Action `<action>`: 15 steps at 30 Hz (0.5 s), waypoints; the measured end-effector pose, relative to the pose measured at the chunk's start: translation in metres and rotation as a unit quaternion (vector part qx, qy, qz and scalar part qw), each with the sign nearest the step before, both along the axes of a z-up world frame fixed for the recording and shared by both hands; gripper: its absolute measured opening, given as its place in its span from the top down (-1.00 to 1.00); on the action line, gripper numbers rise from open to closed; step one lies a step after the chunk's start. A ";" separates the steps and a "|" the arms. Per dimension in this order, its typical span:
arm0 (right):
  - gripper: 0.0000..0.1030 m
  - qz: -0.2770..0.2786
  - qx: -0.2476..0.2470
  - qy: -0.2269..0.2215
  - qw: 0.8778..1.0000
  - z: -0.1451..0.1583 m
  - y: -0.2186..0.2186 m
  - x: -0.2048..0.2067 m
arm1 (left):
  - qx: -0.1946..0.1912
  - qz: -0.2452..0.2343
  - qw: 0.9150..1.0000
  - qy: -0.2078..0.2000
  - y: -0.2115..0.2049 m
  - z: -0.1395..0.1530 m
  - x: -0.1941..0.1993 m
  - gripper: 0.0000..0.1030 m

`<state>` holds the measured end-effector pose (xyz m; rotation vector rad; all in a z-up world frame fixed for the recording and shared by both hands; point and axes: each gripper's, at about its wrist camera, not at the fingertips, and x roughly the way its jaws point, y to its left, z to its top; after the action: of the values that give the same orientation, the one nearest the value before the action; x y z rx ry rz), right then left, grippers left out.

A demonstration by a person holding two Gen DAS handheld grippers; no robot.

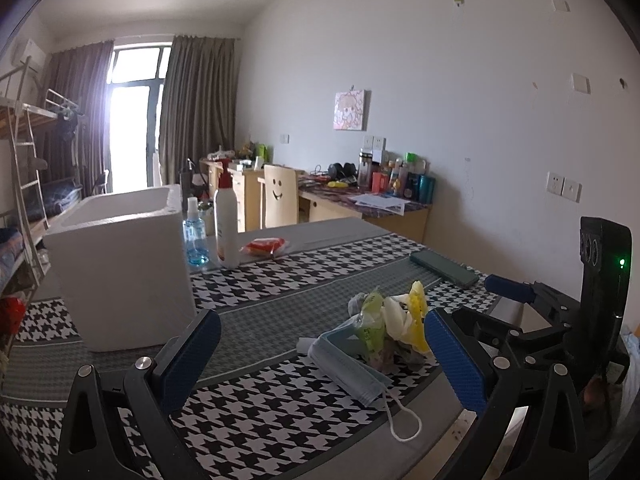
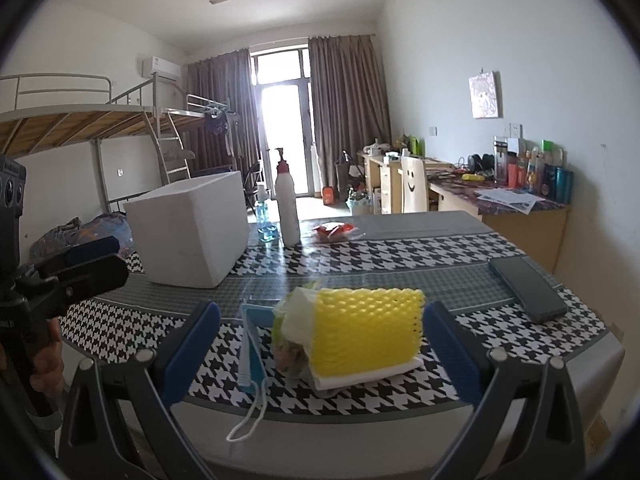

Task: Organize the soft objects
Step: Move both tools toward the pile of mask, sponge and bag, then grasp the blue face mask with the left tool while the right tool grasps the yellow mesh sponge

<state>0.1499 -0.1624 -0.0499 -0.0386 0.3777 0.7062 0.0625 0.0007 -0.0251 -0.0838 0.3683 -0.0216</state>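
Face mask (image 2: 251,344) half hidden behind yellow foam net (image 2: 366,326)

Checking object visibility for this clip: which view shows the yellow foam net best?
The right wrist view: the yellow foam net faces the camera broadside, mesh texture clear, between the open fingers. The left wrist view shows the net only edge-on, as a narrow yellow strip in the pile.

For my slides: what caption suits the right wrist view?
Open right gripper facing yellow foam net and mask, white box behind.
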 end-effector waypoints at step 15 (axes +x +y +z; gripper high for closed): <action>-0.98 -0.010 -0.002 0.037 0.999 -0.009 -0.004 0.022 | 0.000 0.015 0.999 0.047 -0.004 -0.018 0.031 -0.98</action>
<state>0.1719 -0.1666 -0.0593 -0.0115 0.4492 0.6880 0.0938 -0.0030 -0.0431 -0.0902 0.4604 0.0131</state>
